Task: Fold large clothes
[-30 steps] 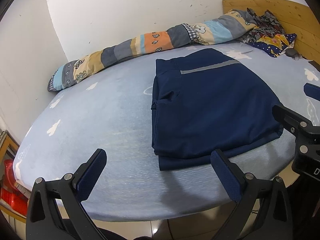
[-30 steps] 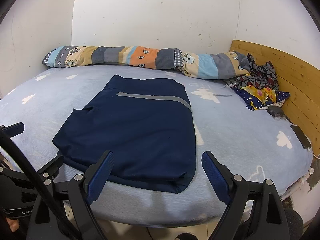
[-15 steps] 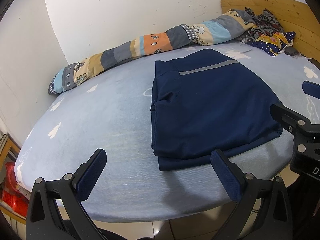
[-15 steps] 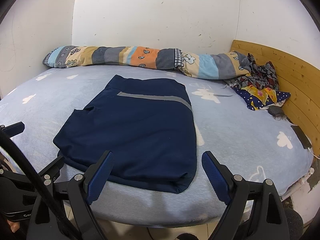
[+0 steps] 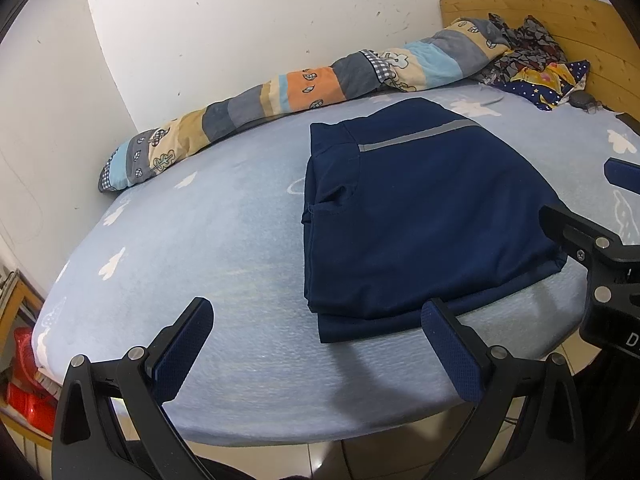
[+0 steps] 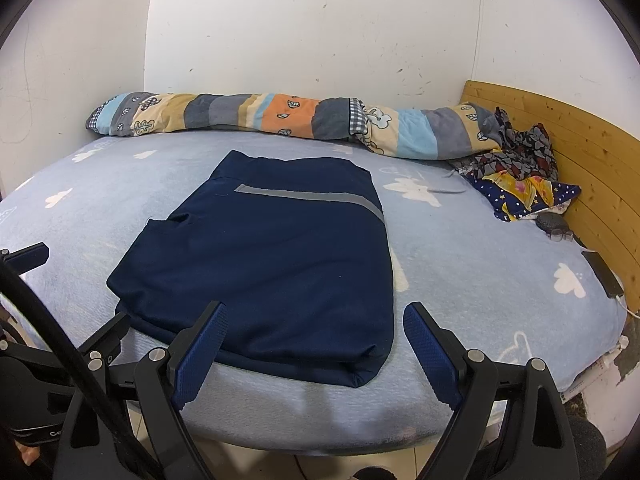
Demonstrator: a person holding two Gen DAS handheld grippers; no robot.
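A navy blue garment [image 5: 424, 216] with a grey stripe lies folded into a neat rectangle on the light blue bed [image 5: 192, 248]; it also shows in the right wrist view [image 6: 272, 256]. My left gripper [image 5: 316, 348] is open and empty, held at the near bed edge beside the garment's left corner. My right gripper [image 6: 316, 344] is open and empty, held over the near edge just in front of the garment's folded hem. Neither gripper touches the cloth.
A long patchwork bolster [image 6: 280, 120] lies along the far wall. A pile of patterned clothes [image 6: 520, 176] sits by the wooden headboard [image 6: 580, 140]. A phone [image 6: 602, 278] lies at the bed's right edge. Red items [image 5: 24, 380] stand on the floor at left.
Both grippers stay open and almost still; the left view has shifted slightly. The garment has not moved.
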